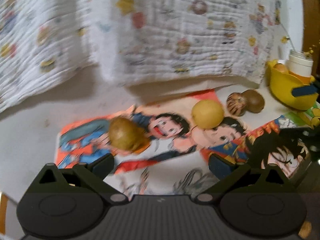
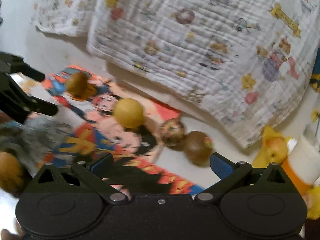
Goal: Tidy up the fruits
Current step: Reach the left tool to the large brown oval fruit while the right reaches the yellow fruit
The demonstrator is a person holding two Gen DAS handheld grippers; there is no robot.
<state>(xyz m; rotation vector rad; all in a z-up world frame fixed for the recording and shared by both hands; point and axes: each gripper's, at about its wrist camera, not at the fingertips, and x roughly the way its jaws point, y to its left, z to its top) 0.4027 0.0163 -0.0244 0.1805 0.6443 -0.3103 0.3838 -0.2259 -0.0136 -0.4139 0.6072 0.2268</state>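
Nearest the lens, the left gripper (image 1: pixel 161 163) and right gripper (image 2: pixel 161 163) both stand with jaws spread wide and empty above the cartoon-print mat (image 1: pixel 174 150). On the mat lie a brownish fruit (image 1: pixel 125 134) at left and a yellow fruit (image 1: pixel 207 113) farther right, with two brown fruits (image 1: pixel 246 102) beyond its far right edge, near the yellow bowl (image 1: pixel 288 89). All appear light, firm and prone to rolling, best pinched across the middle; being near-round, none shows a clear long axis or heading.

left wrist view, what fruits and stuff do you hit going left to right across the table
brown fruit → yellow fruit → patterned ball → kiwi → yellow bowl
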